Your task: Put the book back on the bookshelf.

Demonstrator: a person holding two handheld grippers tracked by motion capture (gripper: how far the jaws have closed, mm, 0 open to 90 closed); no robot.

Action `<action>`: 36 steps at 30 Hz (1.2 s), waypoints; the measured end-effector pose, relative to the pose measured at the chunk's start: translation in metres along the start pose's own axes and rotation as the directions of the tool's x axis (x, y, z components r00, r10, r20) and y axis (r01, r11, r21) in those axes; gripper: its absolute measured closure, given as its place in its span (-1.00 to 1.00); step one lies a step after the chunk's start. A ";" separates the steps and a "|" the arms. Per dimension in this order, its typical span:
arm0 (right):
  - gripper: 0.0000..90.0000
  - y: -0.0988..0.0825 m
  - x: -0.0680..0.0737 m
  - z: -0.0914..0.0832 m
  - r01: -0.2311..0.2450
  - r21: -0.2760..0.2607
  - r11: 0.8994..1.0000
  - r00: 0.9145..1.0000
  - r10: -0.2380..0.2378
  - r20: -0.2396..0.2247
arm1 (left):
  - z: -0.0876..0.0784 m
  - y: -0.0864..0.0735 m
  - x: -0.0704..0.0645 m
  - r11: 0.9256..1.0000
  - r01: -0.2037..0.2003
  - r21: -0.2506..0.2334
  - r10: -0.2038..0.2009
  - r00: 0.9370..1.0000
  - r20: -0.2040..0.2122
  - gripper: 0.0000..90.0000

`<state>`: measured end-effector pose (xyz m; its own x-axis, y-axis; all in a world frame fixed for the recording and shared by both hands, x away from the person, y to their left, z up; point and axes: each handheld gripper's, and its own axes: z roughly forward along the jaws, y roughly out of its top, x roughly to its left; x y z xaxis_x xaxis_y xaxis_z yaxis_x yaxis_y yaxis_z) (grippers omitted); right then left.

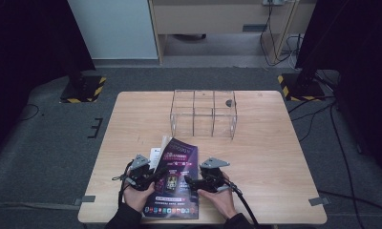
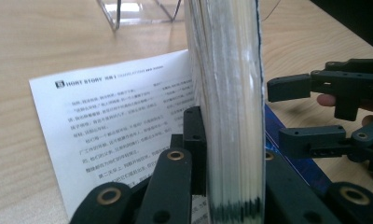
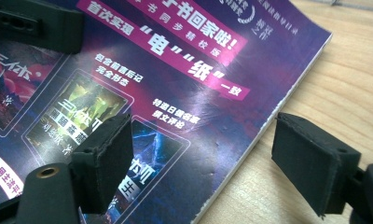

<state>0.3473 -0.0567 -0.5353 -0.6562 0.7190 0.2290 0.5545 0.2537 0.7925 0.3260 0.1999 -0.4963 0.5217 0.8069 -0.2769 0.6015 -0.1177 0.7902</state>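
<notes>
From the high view, a purple magazine (image 1: 175, 181) lies on the wooden worktop (image 1: 265, 157) at the near edge, between the person's two hands. The left claw (image 1: 156, 174) sits at the magazine's left edge, where a white page (image 1: 155, 156) sticks out from under the raised part. The right claw (image 1: 193, 181) rests at the right side of the cover. A clear acrylic divider box (image 1: 203, 113) stands farther back, well apart from both. At this size the jaws' setting is hard to read here.

In the left gripper view, the left claw (image 2: 226, 154) pinches a thick block of pages (image 2: 226, 93), stood on edge between its jaws. A printed sheet (image 2: 114, 121) lies flat beside it on the worktop. The right claw (image 2: 296, 114) shows at the right, its jaws parted. The block's top runs out of frame, so how many pages are held is unclear.

In the right gripper view, the right claw (image 3: 208, 158) is spread, one jaw over the glossy cover (image 3: 175, 93), the other over bare wood past the edge, gripping nothing.

The risk, as I judge it: the lifted block is heavy and slick, so pages may slide out of the pinch, or fan and crease. With the right claw not holding the cover down, the whole magazine may drag or tear at the spine, which is hidden.
</notes>
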 end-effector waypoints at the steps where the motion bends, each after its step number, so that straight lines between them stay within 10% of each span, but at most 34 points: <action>1: -0.55 0.000 -0.001 -0.001 -0.001 -0.009 1.000 1.000 0.001 -0.003 | -0.002 0.001 -0.001 1.000 -0.007 -0.014 0.007 1.000 0.007 0.85; 22: -0.60 0.011 -0.013 -0.013 -0.060 -0.105 0.993 0.990 0.046 -0.133 | -0.037 0.014 -0.019 0.977 -0.066 -0.201 0.078 0.996 0.051 0.85; 36: -0.46 0.012 -0.006 0.004 -0.111 -0.087 0.990 0.950 0.080 -0.302 | -0.038 0.013 -0.022 0.969 -0.089 -0.229 0.103 0.993 0.054 0.85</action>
<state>0.3605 -0.0552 -0.5294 -0.7336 0.5081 0.4513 0.5773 0.1156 0.8083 0.2989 0.2024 -0.4590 0.6130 0.7580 -0.2227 0.3982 -0.0529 0.9158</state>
